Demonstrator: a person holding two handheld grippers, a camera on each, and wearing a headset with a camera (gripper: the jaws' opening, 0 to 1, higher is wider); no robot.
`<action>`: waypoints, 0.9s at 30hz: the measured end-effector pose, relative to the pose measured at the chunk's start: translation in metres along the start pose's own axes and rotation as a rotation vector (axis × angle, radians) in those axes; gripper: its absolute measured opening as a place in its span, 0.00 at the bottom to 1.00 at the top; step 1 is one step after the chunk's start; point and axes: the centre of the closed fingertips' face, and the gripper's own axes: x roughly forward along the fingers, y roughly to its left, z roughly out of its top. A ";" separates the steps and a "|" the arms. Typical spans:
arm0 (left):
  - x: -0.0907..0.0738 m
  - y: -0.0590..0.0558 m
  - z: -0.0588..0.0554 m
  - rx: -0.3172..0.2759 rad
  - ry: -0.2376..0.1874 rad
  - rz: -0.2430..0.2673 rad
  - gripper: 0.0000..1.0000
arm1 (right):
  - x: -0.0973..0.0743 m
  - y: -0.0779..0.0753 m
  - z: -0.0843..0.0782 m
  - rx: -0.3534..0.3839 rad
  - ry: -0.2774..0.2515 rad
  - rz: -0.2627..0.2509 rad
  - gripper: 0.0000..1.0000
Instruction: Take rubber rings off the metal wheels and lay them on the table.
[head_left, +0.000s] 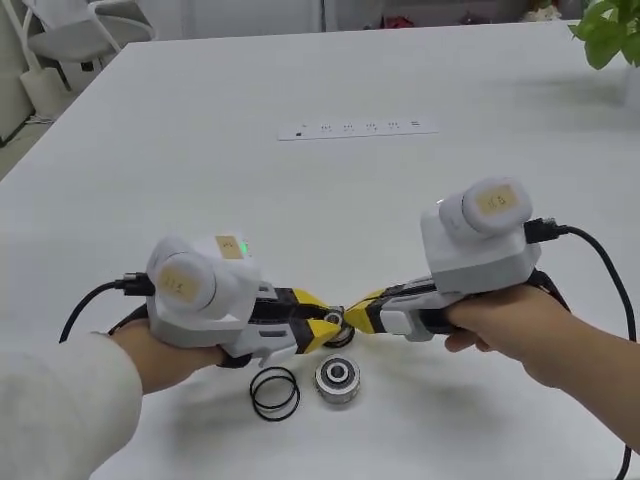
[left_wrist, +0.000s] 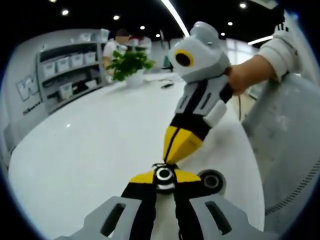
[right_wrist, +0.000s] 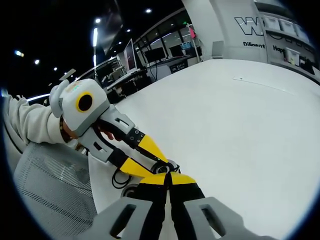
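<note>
A small metal wheel (head_left: 340, 336) (left_wrist: 164, 174) is held just above the white table (head_left: 300, 200), with my left gripper (head_left: 328, 330) (left_wrist: 164, 177) shut on it. From the right, my right gripper (head_left: 355, 312) (right_wrist: 169, 175) meets it, tips pinched shut on the thin black rubber ring at the wheel's rim. In the left gripper view the right gripper (left_wrist: 167, 159) comes down onto the wheel. A bare metal wheel (head_left: 337, 381) (left_wrist: 211, 181) lies flat in front, and two loose rubber rings (head_left: 273, 391) (right_wrist: 119, 178) lie to its left.
A white power strip (head_left: 356, 129) lies flat at mid-table. A green plant (head_left: 608, 35) stands at the far right corner. Cables trail from both grippers toward the table's near edge. A white chair (head_left: 85, 35) stands beyond the far left corner.
</note>
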 end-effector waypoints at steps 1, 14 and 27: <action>0.000 0.000 0.000 0.000 0.000 0.000 0.13 | 0.000 0.000 0.000 0.002 -0.001 0.001 0.00; 0.000 0.000 0.000 -0.003 -0.005 0.002 0.13 | 0.000 0.004 0.003 0.015 -0.014 0.032 0.00; 0.000 0.000 0.000 0.001 -0.001 0.017 0.14 | -0.002 0.003 0.008 0.027 -0.039 0.019 0.00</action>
